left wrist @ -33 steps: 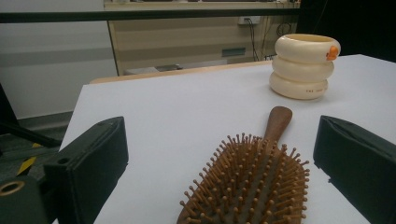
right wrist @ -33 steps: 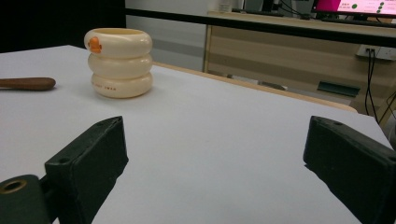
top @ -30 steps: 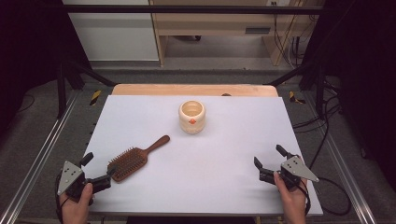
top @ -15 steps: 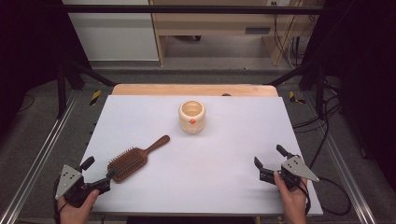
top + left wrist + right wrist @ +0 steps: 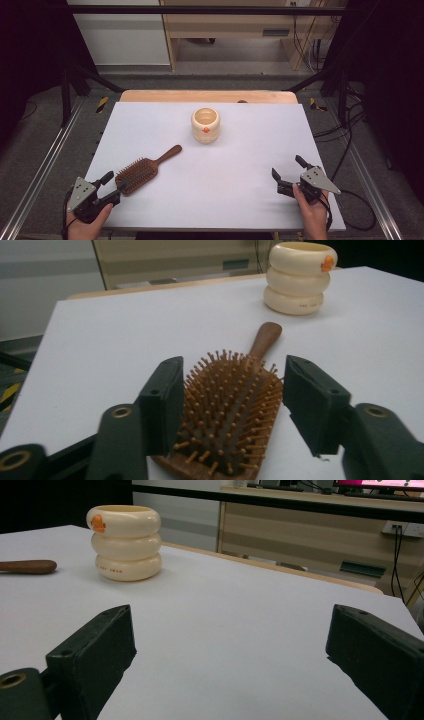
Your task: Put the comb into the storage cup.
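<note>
A wooden paddle hairbrush [image 5: 137, 174] lies bristles up at the near left of the white table, its handle [image 5: 168, 153] pointing toward the far right. My left gripper [image 5: 114, 184] stands open at the brush's near end. In the left gripper view the two jaws flank the bristled brush head [image 5: 225, 410], one on each side, with a small gap on the right. A cream ribbed cup [image 5: 205, 124] with an orange mark stands upright at the table's far middle. My right gripper [image 5: 286, 166] is open at the near right, with bare table between its jaws [image 5: 230, 615].
The white table top [image 5: 240, 165] ends in a wooden strip [image 5: 210, 96] at the far edge. Metal rails [image 5: 40, 170] run along both sides and cables [image 5: 350, 135] lie on the floor at the right. The cup [image 5: 127, 540] and brush handle tip [image 5: 25, 566] sit far ahead of the right gripper.
My left gripper has shifted a little to the right, bringing its open jaws around the brush head. The right gripper, the brush and the cup have stayed put.
</note>
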`<state>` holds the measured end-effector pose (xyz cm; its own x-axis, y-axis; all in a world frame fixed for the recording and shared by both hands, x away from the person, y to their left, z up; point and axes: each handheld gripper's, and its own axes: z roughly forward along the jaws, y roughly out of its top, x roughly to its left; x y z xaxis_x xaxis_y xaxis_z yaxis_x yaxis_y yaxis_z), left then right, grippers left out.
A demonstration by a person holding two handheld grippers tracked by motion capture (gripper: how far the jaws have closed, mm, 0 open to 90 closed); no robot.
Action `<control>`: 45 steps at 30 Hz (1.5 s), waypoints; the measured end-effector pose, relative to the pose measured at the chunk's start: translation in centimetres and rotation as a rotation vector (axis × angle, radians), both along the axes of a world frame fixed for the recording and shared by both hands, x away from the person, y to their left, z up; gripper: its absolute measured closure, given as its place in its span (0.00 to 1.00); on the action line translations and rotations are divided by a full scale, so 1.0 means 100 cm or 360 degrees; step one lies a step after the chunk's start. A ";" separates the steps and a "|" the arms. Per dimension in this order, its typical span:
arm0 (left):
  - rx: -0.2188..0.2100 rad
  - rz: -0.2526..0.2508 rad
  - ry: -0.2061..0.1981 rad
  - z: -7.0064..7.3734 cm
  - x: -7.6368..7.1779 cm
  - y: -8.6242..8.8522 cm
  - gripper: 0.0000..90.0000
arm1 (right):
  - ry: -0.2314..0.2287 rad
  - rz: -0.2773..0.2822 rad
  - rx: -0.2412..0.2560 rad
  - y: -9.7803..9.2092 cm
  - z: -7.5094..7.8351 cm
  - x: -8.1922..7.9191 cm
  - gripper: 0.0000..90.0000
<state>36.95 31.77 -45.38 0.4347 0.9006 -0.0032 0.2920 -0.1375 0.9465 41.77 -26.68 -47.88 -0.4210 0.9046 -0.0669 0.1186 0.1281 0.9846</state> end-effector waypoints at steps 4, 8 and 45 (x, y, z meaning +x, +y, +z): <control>0.0038 -0.0029 0.0025 -0.001 0.000 -0.005 0.61 | 0.0003 0.0000 0.0000 0.000 0.000 0.000 0.06; 0.0059 -0.0046 0.0049 -0.002 0.000 -0.007 0.72 | 0.0009 -0.0006 0.0002 0.000 0.000 0.000 0.05; 0.0251 -0.0176 0.0427 -0.019 0.009 -0.027 1.00 | 0.0008 -0.0030 0.0007 0.000 -0.001 0.001 0.04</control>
